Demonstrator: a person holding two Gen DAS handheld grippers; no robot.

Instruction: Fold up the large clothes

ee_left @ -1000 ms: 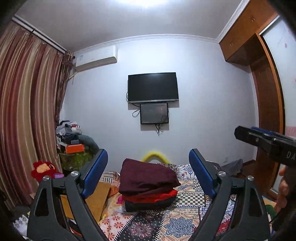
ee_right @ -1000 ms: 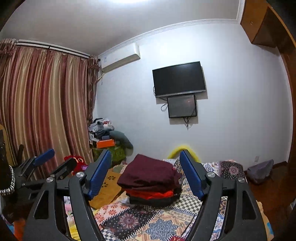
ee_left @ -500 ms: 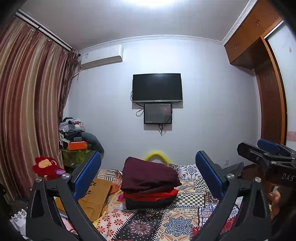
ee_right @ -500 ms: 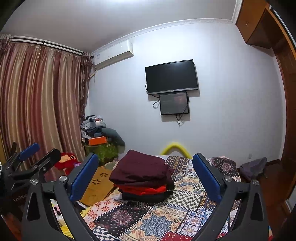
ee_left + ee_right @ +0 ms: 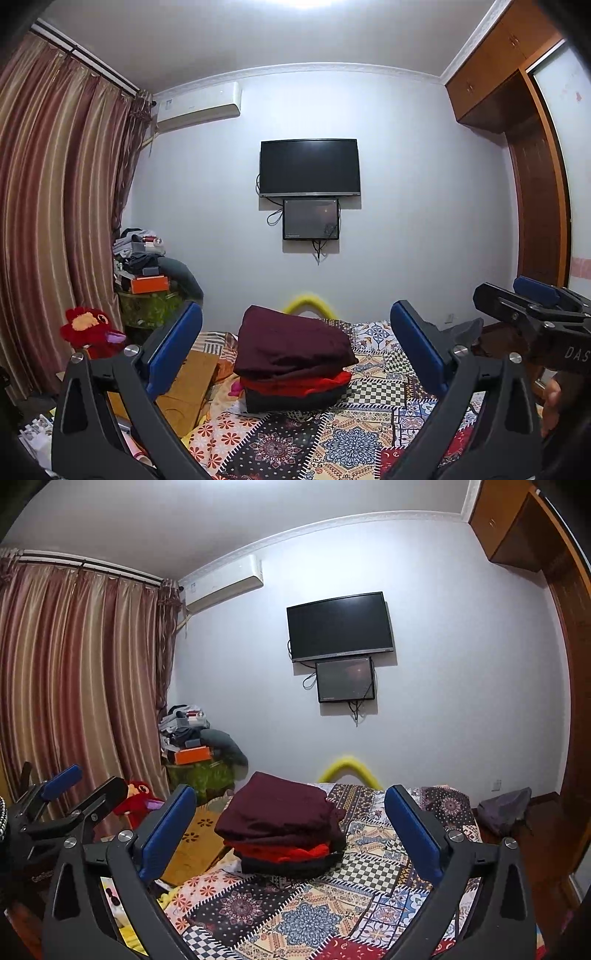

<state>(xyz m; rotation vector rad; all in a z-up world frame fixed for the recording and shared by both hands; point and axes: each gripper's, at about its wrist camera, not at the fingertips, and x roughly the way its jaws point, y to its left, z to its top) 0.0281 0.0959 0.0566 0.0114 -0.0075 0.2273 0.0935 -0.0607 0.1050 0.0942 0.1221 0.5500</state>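
A stack of folded clothes (image 5: 291,362) lies on the patterned bedspread (image 5: 332,435): a maroon garment on top, a red one under it, a black one at the bottom. It also shows in the right wrist view (image 5: 280,827). My left gripper (image 5: 295,350) is open and empty, held above the near part of the bed. My right gripper (image 5: 290,827) is open and empty too. Each gripper shows in the other's view, the right one (image 5: 532,314) at the right edge, the left one (image 5: 62,797) at the left edge.
A TV (image 5: 309,168) and a smaller screen hang on the far wall. A pile of things (image 5: 147,273) and a red plush toy (image 5: 90,330) stand by the curtain (image 5: 55,206) on the left. A wooden wardrobe (image 5: 535,177) is on the right. A yellow hoop (image 5: 308,301) shows behind the bed.
Both grippers have opened wider and pulled back from the stack. The folded stack has not moved.
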